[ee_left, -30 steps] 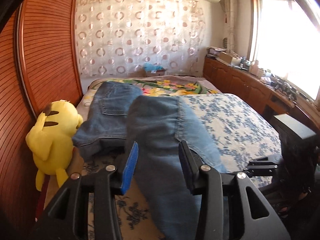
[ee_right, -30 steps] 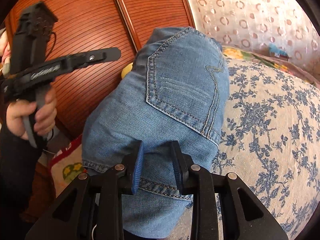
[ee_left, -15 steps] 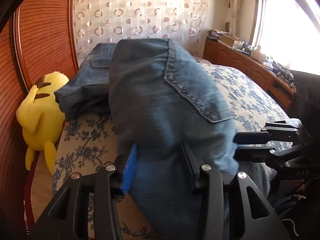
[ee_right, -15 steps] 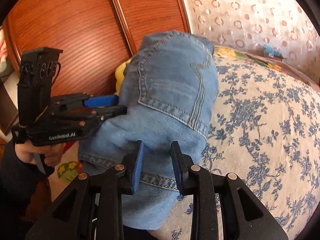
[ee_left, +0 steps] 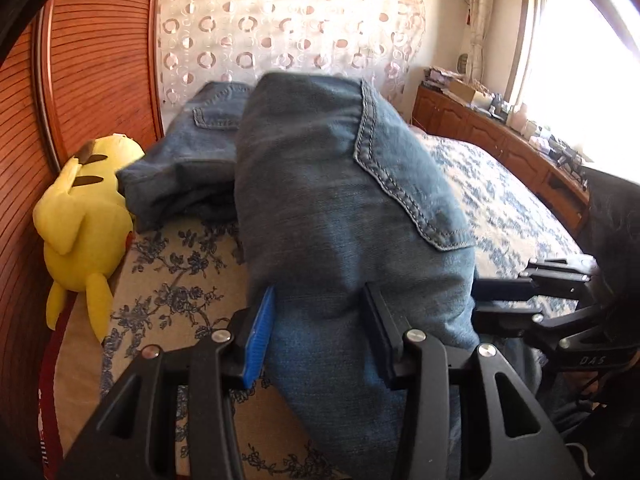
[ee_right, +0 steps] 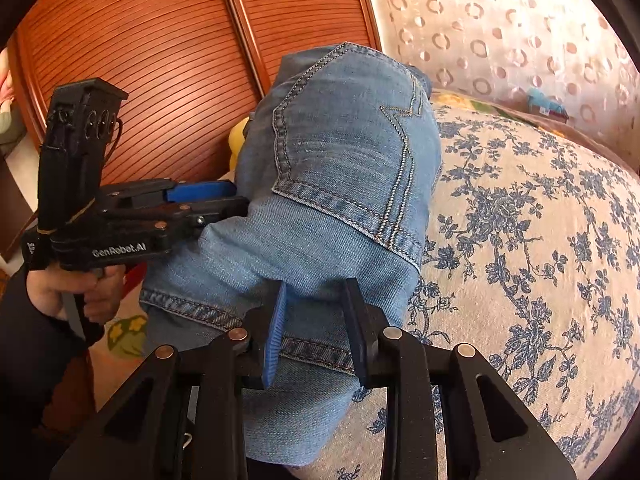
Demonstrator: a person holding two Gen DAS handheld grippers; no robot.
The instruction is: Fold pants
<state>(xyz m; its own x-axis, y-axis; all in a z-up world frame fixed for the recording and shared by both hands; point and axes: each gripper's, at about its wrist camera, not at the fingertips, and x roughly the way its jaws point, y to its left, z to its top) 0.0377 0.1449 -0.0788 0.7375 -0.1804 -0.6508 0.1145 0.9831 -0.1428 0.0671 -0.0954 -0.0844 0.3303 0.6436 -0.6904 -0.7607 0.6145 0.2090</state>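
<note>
While both pairs of black tongs clamp bunched fabric, the left gripper (ee_left: 316, 328) and the right gripper (ee_right: 314, 322) each pinch the blue denim pants (ee_left: 340, 208) near the waistband. Those pants lie folded over on the blue-flowered bedspread (ee_right: 520, 240), a back pocket facing up. Beyond, a yellow plush toy (ee_left: 84, 220) leans against the slatted wooden wardrobe door (ee_left: 100, 60).

Blue denim pants (ee_left: 344, 216), bunched and doubled over near the foot edge of the bed (ee_left: 492, 184). Stitched back pocket faces up. Upper portion raised off the bed; remainder lies crumpled toward the headboard, apparently partly folded.
</note>
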